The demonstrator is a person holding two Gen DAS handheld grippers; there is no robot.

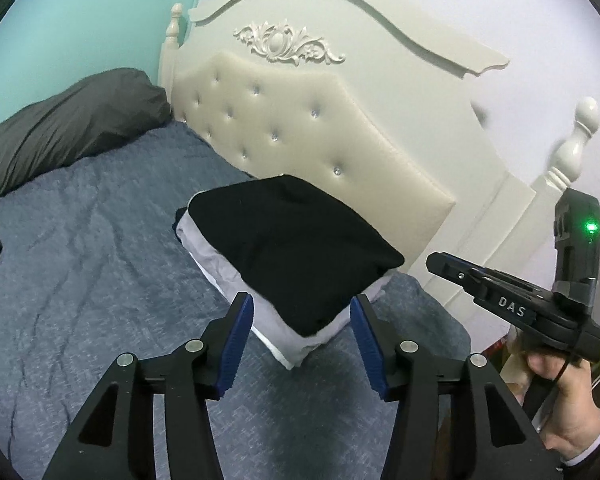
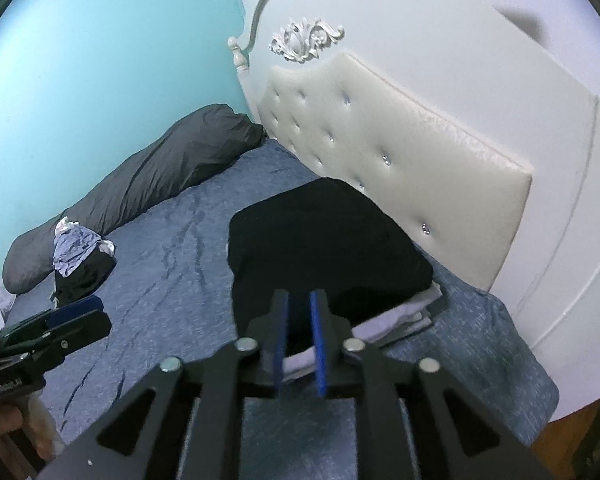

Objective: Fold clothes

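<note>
— Where was your folded stack?

— On the blue bed (image 1: 80, 240), close to the padded headboard (image 1: 300, 128): the black folded garment (image 1: 292, 240) lay on top of pale folded ones (image 1: 276, 320).

— And your tongs?

— Your left tongs (image 1: 302, 340) stood open above the stack's near corner, gripping nothing. Your right tongs (image 2: 299, 344) were parted just slightly, nothing pinched.

Surface: bed (image 2: 172, 248) with blue-grey cover
Stack: folded clothes (image 1: 292, 248), black on top, at 3 o'clock beside the headboard
Pillow: dark grey pillow (image 2: 148, 176), 11 o'clock
Heap: unfolded clothes (image 2: 80, 260), 9 o'clock
</note>
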